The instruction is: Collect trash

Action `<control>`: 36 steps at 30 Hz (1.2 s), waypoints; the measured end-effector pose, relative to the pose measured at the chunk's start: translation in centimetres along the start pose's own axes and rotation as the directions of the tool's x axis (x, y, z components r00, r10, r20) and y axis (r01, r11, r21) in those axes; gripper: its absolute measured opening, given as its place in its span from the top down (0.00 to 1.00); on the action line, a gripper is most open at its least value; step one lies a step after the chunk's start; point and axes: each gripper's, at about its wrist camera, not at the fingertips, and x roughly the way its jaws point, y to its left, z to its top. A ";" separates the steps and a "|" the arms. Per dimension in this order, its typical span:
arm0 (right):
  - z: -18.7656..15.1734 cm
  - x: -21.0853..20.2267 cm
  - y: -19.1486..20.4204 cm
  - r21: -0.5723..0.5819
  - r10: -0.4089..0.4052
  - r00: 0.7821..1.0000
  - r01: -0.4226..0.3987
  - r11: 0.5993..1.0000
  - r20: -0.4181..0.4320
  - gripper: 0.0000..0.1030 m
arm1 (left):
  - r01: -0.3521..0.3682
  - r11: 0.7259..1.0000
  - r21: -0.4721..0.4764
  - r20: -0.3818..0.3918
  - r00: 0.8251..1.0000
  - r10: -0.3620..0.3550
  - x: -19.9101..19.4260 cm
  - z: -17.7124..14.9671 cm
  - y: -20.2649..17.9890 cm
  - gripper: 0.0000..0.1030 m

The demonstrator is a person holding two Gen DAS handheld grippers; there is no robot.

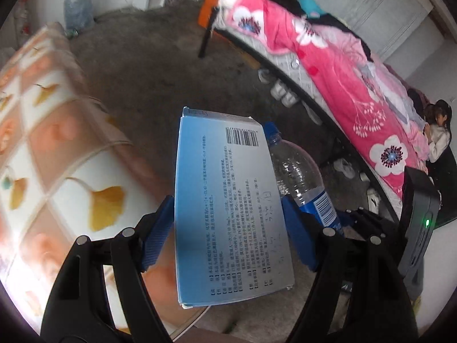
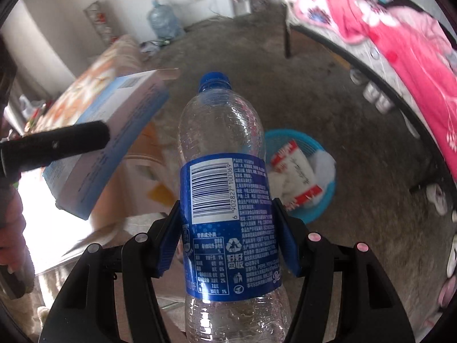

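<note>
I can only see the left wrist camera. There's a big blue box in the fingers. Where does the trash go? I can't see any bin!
Observer: A blue basket sits on the floor past the bottle.
Operator: Is it empty?
Observer: No, red-and-white packets and white scraps lie inside.
Operator: Is the bottle really held?
Observer: Yes, the right gripper clamps its label, cap pointing away.
Operator: Is my box near it?
Observer: It hangs left of the bottle, apart from it.

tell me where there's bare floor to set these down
Bare floor runs wide between the patterned table and the bed, beyond the blue basket. The basket already holds wrappers, and shoes line the bed's edge.
</note>
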 end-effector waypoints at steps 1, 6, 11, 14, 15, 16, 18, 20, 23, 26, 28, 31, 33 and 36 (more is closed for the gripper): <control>0.0 0.5 -0.6 0.010 0.000 1.000 0.000 1.000 -0.011 0.42 | 0.004 1.000 -0.003 -0.028 1.000 -0.004 1.3 0.6 -0.3 0.31; 0.3 4.3 -3.2 0.062 -0.006 0.997 0.011 0.998 -0.076 0.42 | -0.019 1.000 -0.003 -0.128 0.992 0.019 7.2 2.7 -1.3 0.31; 1.4 7.9 -4.8 0.086 -0.016 0.992 0.027 0.996 -0.123 0.42 | -0.037 0.999 0.001 -0.190 0.981 0.037 11.8 4.5 -1.5 0.31; 2.2 10.3 -5.5 0.094 -0.029 0.989 0.043 0.995 -0.146 0.41 | -0.053 0.999 -0.008 -0.223 0.974 0.050 14.4 5.7 -1.4 0.30; 2.4 11.1 -5.6 0.097 -0.030 0.988 0.045 0.994 -0.153 0.41 | -0.064 0.998 -0.014 -0.235 0.970 0.059 15.4 6.1 -1.3 0.30; 2.5 11.9 -5.7 0.101 -0.029 0.987 0.046 0.994 -0.158 0.41 | -0.075 0.997 -0.022 -0.249 0.966 0.067 16.4 6.4 -1.1 0.30; 2.8 14.1 -6.2 0.093 -0.044 0.985 0.060 0.994 -0.167 0.40 | -0.085 0.996 -0.030 -0.279 0.957 0.073 18.5 7.1 -0.8 0.29; 2.8 16.1 -7.1 0.115 -0.043 0.983 0.064 0.991 -0.179 0.39 | -0.116 0.992 -0.042 -0.310 0.946 0.097 20.4 7.4 -0.2 0.27; 2.5 17.3 -7.9 0.140 -0.055 0.982 0.082 0.987 -0.183 0.38 | -0.122 0.989 -0.087 -0.324 0.942 0.088 21.5 7.4 0.6 0.26; 2.0 16.9 -7.9 0.148 -0.058 0.985 0.083 0.986 -0.163 0.32 | -0.089 0.991 -0.098 -0.304 0.951 0.055 20.7 7.2 0.9 0.24; 1.8 16.5 -7.9 0.138 -0.055 0.987 0.076 0.987 -0.152 0.31 | -0.084 0.994 -0.077 -0.283 0.957 0.059 19.8 7.1 0.7 0.24; 1.7 15.4 -7.5 0.127 -0.067 0.989 0.084 0.988 -0.130 0.31 | -0.070 0.996 -0.053 -0.244 0.968 0.055 18.1 7.1 0.2 0.24; 1.7 14.3 -7.4 0.131 -0.071 0.991 0.086 0.988 -0.111 0.31 | -0.059 0.997 -0.040 -0.218 0.975 0.049 16.6 6.9 -0.2 0.24; 1.7 12.5 -7.4 0.141 -0.073 0.994 0.083 0.986 -0.076 0.31 | -0.036 0.999 -0.022 -0.174 0.984 0.031 13.7 6.5 -0.6 0.24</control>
